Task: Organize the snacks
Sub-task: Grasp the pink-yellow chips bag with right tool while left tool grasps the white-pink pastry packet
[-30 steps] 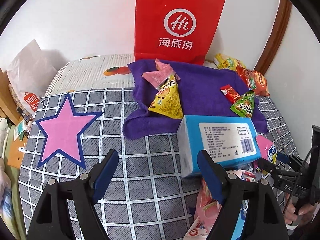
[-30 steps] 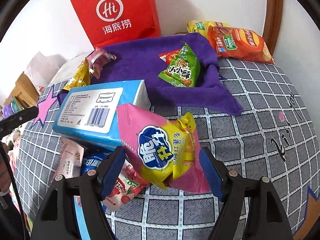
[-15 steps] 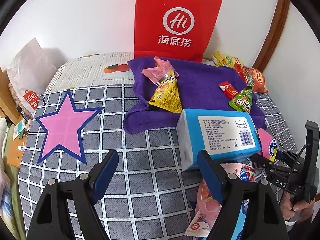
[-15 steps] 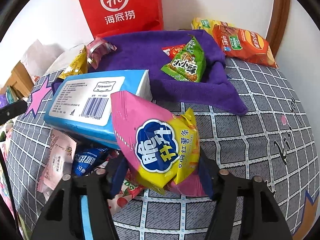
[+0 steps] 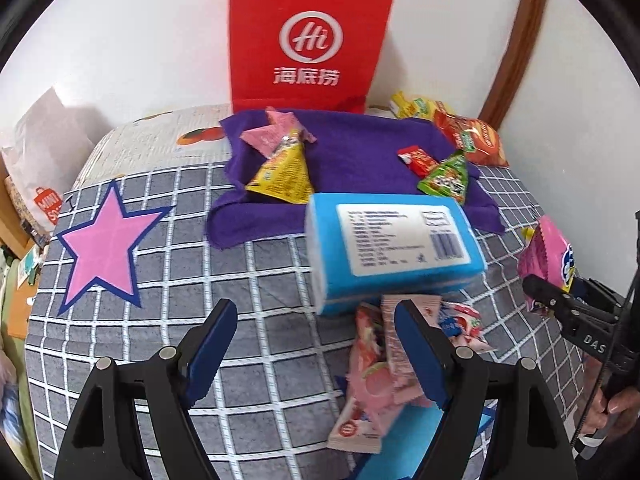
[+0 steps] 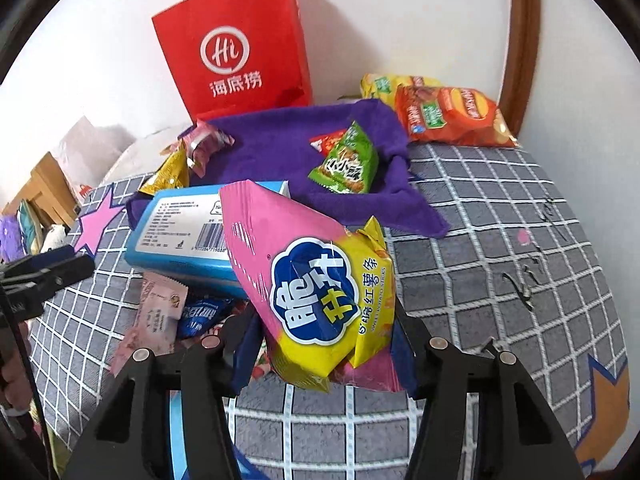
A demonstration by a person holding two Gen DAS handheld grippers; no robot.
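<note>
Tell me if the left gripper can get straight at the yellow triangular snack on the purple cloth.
Probably yes. The left gripper is open and empty, and the yellow triangular snack lies uncovered on the purple cloth, with bare checked bedding between; the blue box sits just beside that path.

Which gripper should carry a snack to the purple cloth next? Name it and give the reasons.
Right. The right gripper is already closed on the pink and yellow snack bag, lifted clear of the bed, with the purple cloth just ahead. The left gripper is open and empty.
</note>
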